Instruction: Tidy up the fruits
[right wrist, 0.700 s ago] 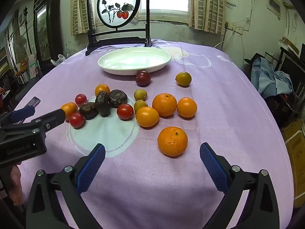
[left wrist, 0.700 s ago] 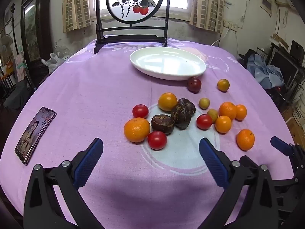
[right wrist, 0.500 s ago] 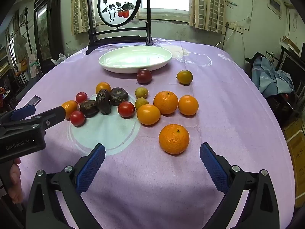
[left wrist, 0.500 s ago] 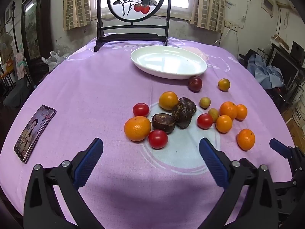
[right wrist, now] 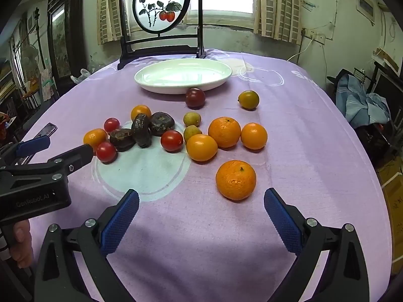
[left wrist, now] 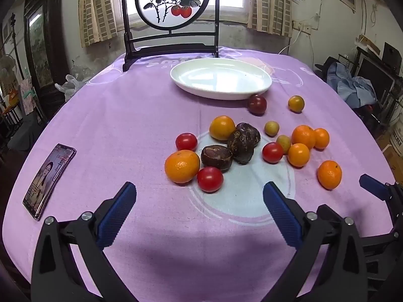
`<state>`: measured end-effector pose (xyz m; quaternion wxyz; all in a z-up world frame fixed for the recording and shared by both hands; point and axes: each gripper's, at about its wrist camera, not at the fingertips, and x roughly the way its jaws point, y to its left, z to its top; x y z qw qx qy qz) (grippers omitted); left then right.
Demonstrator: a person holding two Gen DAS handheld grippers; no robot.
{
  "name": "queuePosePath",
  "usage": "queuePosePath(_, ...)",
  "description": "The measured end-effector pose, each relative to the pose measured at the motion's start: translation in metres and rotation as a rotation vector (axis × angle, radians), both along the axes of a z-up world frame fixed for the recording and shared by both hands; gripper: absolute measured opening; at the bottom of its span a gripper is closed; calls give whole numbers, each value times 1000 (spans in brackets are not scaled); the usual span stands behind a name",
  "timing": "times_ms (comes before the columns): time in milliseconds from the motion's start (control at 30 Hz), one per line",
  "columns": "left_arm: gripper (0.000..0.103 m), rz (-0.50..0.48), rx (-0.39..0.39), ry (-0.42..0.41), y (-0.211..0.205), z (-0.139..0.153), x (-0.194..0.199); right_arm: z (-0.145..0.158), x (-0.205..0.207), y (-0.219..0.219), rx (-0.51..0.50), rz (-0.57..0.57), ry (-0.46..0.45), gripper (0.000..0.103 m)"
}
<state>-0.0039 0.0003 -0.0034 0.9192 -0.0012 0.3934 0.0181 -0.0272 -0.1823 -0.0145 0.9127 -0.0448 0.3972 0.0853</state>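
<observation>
Several fruits lie loose on the purple tablecloth: oranges, red tomatoes, dark wrinkled passion fruits, small yellow-green fruits and a dark plum. An empty white oval plate (left wrist: 221,78) sits behind them; it also shows in the right wrist view (right wrist: 183,75). My left gripper (left wrist: 199,196) is open and empty, just short of a red tomato (left wrist: 209,179) and an orange (left wrist: 181,166). My right gripper (right wrist: 201,202) is open and empty, just short of a large orange (right wrist: 235,179). The left gripper also shows at the left of the right wrist view (right wrist: 60,151).
A phone (left wrist: 49,178) lies on the cloth at the left. A dark wooden stand with a round painted panel (left wrist: 172,0) stands behind the plate. Chairs and clutter lie beyond the table's right edge.
Both grippers have moved slightly forward toward the fruits. Both stay open and the fruits have not moved.
</observation>
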Motion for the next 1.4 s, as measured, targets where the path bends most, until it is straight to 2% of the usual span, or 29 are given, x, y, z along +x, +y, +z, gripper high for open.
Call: queuePosePath(1400,99,-8,-13,10,2,-3,2,-5,0,6,-3,24,8,100)
